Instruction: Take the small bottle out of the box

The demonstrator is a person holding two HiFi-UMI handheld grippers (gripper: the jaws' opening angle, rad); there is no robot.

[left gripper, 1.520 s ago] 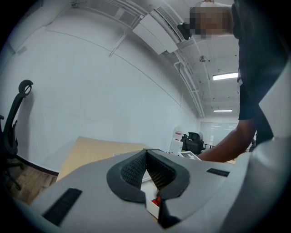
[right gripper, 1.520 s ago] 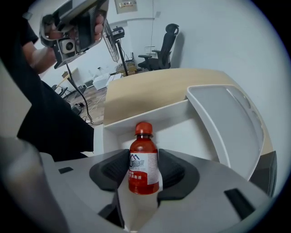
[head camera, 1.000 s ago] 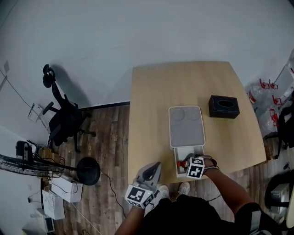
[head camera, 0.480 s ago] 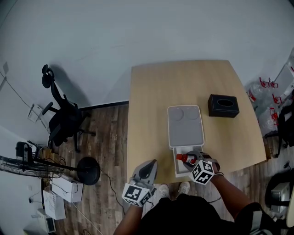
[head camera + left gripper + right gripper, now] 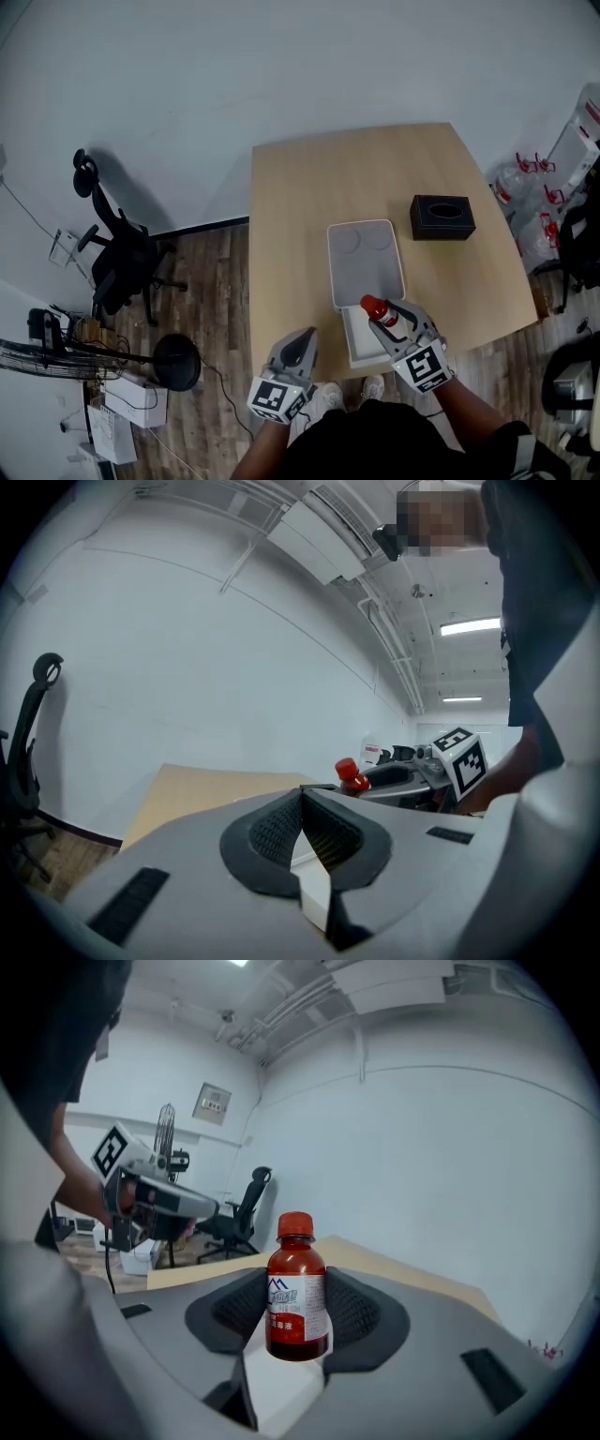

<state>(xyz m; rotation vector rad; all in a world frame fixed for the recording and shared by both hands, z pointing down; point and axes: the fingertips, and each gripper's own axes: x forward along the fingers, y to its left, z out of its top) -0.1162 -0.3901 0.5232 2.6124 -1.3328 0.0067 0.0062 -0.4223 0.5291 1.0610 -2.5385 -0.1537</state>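
Pinching the small bottle [image 5: 297, 1299] by its brown body, the right gripper [image 5: 397, 324] has a ribbed pad pressed on either side of the white label, red cap standing clear above the jaws, and that's a firm hold. Seen from the head view, the bottle hangs over the near right corner of the open white box [image 5: 352, 341], cap tipped up and away from the person. Over on the other side, the left gripper [image 5: 302, 829] has its jaws pressed together at the tips with nothing between them, and it hovers off the near edge of the table [image 5: 295, 216], just left of the box. A grey lid [image 5: 366, 267] lies beyond the box's open end, touching it. Further right sits a black tissue box [image 5: 442, 217], well apart from the action
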